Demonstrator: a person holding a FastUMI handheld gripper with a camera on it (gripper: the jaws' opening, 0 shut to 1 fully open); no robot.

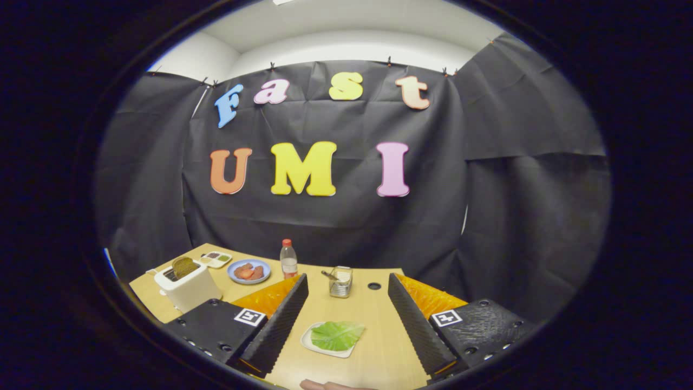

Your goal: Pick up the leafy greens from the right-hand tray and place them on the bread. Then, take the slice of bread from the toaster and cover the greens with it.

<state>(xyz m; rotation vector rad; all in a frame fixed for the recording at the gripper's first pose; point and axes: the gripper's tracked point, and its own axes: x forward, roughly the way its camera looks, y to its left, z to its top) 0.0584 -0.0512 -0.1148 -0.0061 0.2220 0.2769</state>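
While the ridged fingers (346, 311) stand spread and empty, a crinkled green leaf (337, 335) lies on a small white tray (307, 341) between them; dark bread (184, 266) stands in the boxy white toaster (188, 288) on the wooden tabletop (368, 314).

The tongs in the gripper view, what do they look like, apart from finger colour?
The tongs have two long, wedge-shaped fingers with ribbed inner faces. Each finger is mounted on a black textured block with screws and a square black-and-white marker tag. Orange parts sit behind the fingers.
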